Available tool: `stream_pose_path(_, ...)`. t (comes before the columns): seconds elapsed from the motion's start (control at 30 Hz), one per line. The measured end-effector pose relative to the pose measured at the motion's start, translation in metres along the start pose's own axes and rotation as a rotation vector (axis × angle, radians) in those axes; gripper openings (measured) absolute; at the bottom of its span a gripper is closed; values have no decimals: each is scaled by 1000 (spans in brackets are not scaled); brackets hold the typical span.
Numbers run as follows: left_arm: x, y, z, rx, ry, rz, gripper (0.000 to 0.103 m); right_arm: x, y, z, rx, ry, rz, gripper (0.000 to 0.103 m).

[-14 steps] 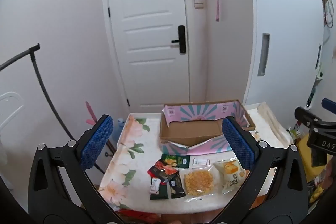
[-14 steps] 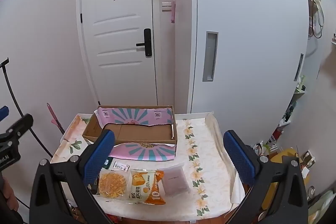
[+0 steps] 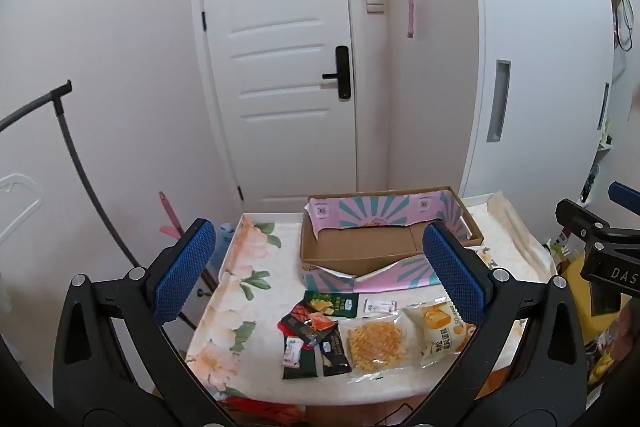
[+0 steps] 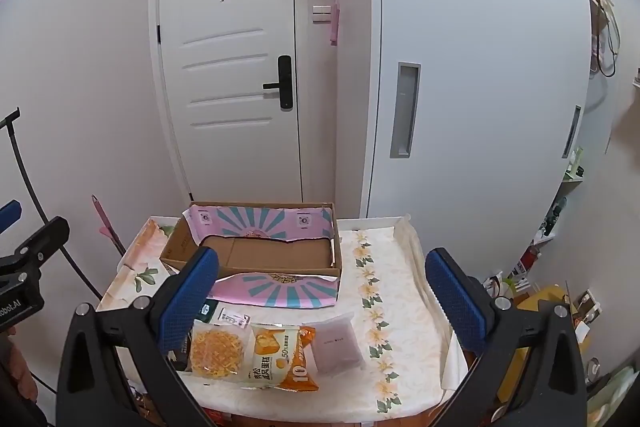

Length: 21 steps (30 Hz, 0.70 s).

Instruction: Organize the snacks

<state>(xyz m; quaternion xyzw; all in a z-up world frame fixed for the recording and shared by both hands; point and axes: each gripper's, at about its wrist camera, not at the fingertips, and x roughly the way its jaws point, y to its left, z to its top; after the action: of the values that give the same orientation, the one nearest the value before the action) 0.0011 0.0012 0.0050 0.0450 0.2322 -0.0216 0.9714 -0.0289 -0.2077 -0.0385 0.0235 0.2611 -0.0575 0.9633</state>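
An empty cardboard box (image 3: 360, 247) with pink and teal flaps stands at the back of a small table; it also shows in the right wrist view (image 4: 272, 255). Snack packs lie in a row in front of it: small dark packets (image 3: 308, 335), a clear bag of yellow snacks (image 3: 374, 345), a cake pack (image 3: 438, 327), an orange pack (image 4: 298, 359) and a purple pouch (image 4: 336, 343). My left gripper (image 3: 320, 275) is open and empty, raised above the table's near edge. My right gripper (image 4: 322, 301) is open and empty, above the snacks.
The table has a floral cloth (image 4: 384, 291) and raised edges. A white door (image 3: 280, 67) and white wardrobe (image 4: 480, 87) stand behind. A black rack pole (image 3: 72, 155) is at the left. Clutter sits on the floor at the right (image 4: 552, 299).
Both grippers have shifted slightly; the view of table and box is nearly the same. Nothing was picked up or moved.
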Motion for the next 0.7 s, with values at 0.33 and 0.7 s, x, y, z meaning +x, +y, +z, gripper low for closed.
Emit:
stream_pose_path(0.33, -1, 0, -3, 7, 2, -14, 103, 4, 9, -3, -14, 1, -5, 103)
stream_pose_path(0.7, -2, 2, -7, -8, 6, -16, 103, 2, 13, -5, -18, -2, -2, 103)
